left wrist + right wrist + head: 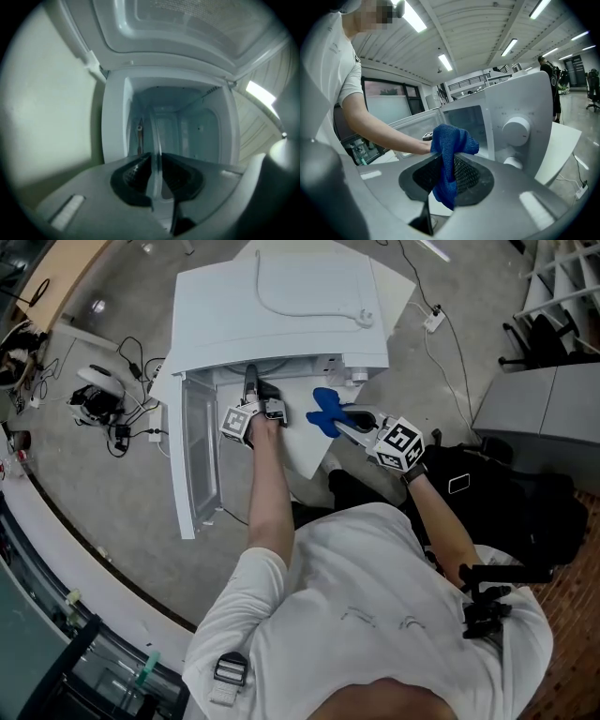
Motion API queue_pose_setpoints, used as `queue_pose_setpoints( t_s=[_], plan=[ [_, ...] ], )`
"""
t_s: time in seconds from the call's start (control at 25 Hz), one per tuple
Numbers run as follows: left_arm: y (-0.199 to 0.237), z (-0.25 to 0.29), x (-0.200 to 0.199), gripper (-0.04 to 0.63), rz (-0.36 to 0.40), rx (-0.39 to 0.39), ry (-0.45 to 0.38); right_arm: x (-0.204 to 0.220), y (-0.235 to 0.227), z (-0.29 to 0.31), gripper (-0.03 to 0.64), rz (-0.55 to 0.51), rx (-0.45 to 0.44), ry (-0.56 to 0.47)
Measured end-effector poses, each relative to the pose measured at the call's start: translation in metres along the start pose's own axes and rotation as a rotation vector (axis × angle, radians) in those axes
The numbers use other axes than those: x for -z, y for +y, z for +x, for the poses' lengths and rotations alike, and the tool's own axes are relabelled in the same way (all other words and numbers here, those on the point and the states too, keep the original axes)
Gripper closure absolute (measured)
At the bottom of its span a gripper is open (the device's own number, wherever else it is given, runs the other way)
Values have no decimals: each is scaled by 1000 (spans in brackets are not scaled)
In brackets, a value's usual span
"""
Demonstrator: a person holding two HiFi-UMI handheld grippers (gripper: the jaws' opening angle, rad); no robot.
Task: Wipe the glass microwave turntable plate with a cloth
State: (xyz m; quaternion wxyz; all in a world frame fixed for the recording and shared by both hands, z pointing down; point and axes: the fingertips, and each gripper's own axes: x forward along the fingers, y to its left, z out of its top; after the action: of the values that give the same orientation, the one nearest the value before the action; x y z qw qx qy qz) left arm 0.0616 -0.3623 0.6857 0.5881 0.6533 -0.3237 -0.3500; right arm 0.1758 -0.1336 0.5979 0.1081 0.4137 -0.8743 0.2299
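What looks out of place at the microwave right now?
The glass plate stands on edge, clamped in the jaws of the left gripper at the mouth of the open microwave, not lying flat. Nothing spilled or broken shows.

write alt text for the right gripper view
The right tool clamps a crumpled blue cloth between its jaws. Beyond it stands a white microwave oven with two round knobs, and a person's bare forearm reaches toward it from the left.

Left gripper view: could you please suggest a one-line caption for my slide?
Left tongs hold the glass turntable plate edge-on in front of the open microwave.
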Motion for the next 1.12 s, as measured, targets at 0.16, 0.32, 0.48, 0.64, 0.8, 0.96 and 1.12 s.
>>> queue_pose_setpoints(
  t_s=[0.16,0.32,0.48,0.64,0.8,0.96,1.12],
  plan=[
    [8,6,8,543,153,-161,63,1,4,8,546,7,-5,1],
    [10,6,11,532,249,-290,117,1,15,19,546,8,-22,-4],
    [4,8,18,410,309,-333,202,2,22,24,546,9,-24,-9],
    [-6,12,23,295,291,-299,265,1,29,26,546,28,-15,-29],
    [-15,14,28,136,342,-329,330,-5,33,24,546,43,7,-61],
    [-11,9,29,120,504,-419,372,-3,36,17,546,45,23,-71],
    [-9,6,41,99,625,-418,481,6,34,6,546,75,48,-82]
  ],
)
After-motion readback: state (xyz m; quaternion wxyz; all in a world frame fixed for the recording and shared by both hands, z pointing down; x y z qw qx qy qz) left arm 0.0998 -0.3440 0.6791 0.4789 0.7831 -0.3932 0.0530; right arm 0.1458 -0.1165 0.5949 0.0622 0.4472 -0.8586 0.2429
